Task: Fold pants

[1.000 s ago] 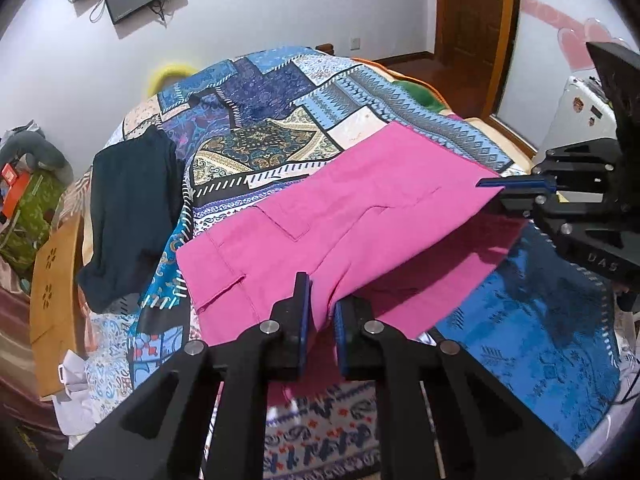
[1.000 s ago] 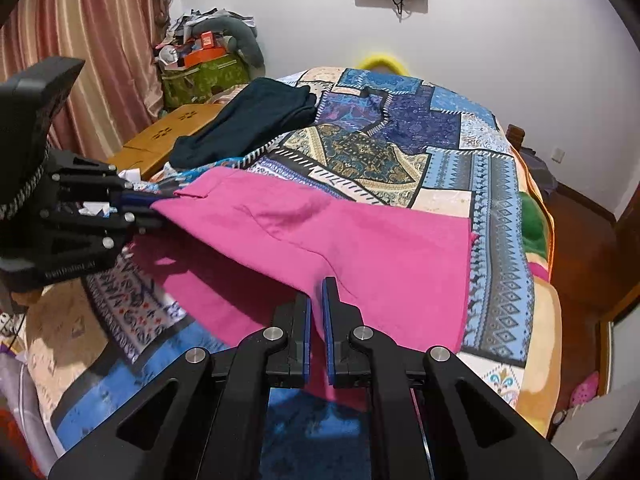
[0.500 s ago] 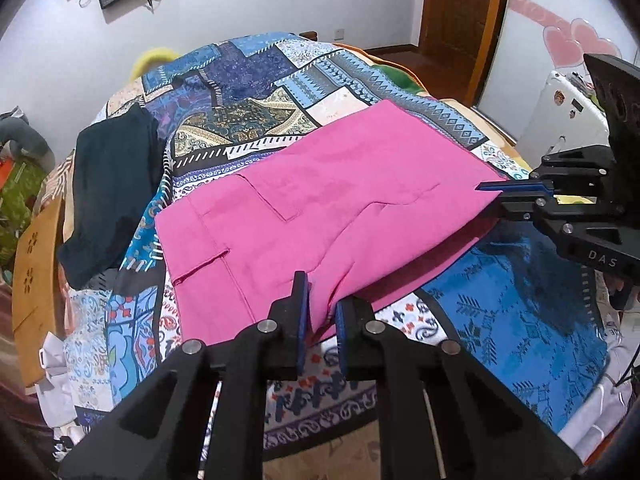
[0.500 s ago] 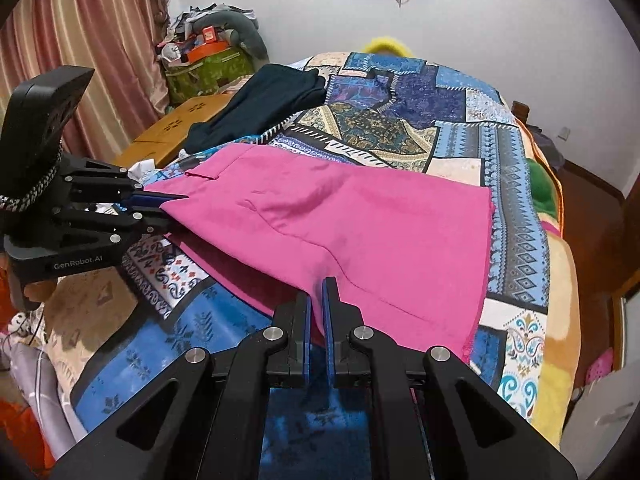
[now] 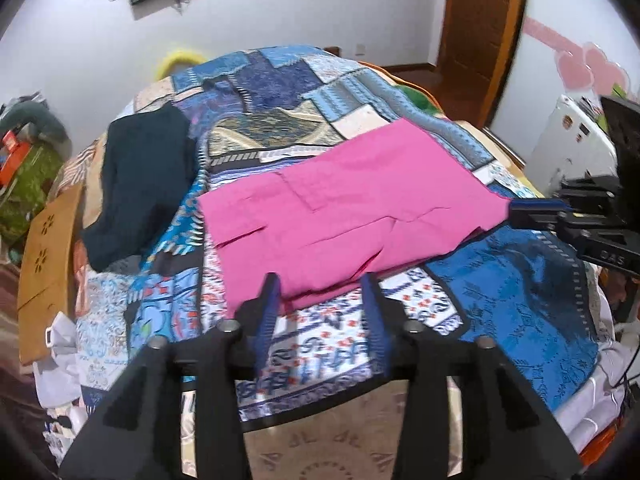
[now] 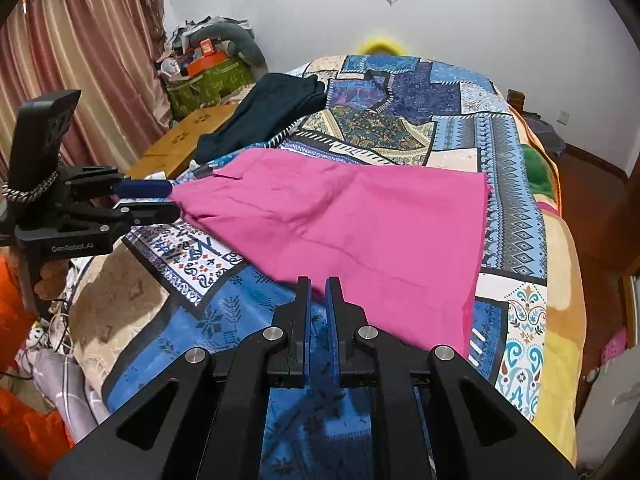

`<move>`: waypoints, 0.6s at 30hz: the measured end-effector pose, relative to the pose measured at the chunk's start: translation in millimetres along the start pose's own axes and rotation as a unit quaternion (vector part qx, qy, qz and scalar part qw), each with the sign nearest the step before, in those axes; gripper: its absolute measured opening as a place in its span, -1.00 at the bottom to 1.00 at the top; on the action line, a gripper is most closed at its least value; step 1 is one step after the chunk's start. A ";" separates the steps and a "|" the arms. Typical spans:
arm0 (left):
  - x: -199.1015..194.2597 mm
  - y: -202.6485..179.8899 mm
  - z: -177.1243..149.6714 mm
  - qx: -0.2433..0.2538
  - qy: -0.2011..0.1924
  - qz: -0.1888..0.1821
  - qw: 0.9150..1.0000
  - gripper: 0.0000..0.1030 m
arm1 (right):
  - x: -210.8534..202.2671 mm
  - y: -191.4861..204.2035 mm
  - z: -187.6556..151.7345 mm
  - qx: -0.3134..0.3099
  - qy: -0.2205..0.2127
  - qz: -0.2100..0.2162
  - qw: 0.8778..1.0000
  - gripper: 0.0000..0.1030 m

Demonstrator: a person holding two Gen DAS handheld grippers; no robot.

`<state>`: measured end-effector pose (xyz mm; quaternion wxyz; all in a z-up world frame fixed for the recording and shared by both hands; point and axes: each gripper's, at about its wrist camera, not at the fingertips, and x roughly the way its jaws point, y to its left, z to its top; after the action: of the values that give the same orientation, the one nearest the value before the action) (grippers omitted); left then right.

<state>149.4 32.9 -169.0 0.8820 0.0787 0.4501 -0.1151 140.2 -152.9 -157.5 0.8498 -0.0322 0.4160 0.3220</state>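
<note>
The pink pants [image 5: 352, 208] lie folded in a flat rectangle on the patchwork bedspread [image 5: 280, 92], and also show in the right wrist view [image 6: 360, 220]. My left gripper [image 5: 322, 284] is open, its fingers spread at the near pink edge and nothing between them. It also shows in the right wrist view [image 6: 170, 198] at the left corner of the pants. My right gripper [image 6: 318, 286] is nearly shut at the near pink edge, with cloth seeming to run between its fingers. It also shows in the left wrist view [image 5: 514, 206] at the right corner.
A dark garment [image 5: 140, 184] lies on the bed left of the pants. A low wooden table [image 5: 44, 264] and clutter [image 6: 208, 68] stand at the bed's left side. A white appliance [image 5: 572, 152] and a wooden door [image 5: 480, 12] are at the right.
The pink pants came down flat onto the bedspread. My left gripper opened and let go of the pink cloth. The right gripper stays pinched at its corner.
</note>
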 end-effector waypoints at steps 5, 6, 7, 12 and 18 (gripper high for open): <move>0.6 27.8 4.6 -0.039 0.006 0.015 0.999 -0.07 | -5.7 -5.8 4.8 0.009 -0.012 -0.011 1.000 -0.84; 0.8 32.7 6.1 -0.047 0.006 0.018 0.999 -0.05 | -5.9 -9.8 7.5 0.014 -0.015 -0.016 1.000 -0.84; 1.4 39.7 8.9 -0.057 0.006 0.023 0.998 -0.02 | -6.0 -13.0 9.6 0.019 -0.017 -0.019 1.000 -0.81; 11.6 56.2 26.3 -0.077 0.011 0.035 0.996 0.04 | 2.8 -32.7 22.5 0.050 -0.018 -0.032 0.998 -0.52; 36.3 51.9 49.3 -0.090 0.030 0.011 0.995 0.18 | 24.9 -44.5 36.5 0.081 -0.009 -0.014 0.997 -0.25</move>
<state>222.4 66.1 -168.0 0.8726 0.0074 0.4844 -0.0623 201.9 -163.3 -161.3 0.8577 0.0338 0.4327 0.2758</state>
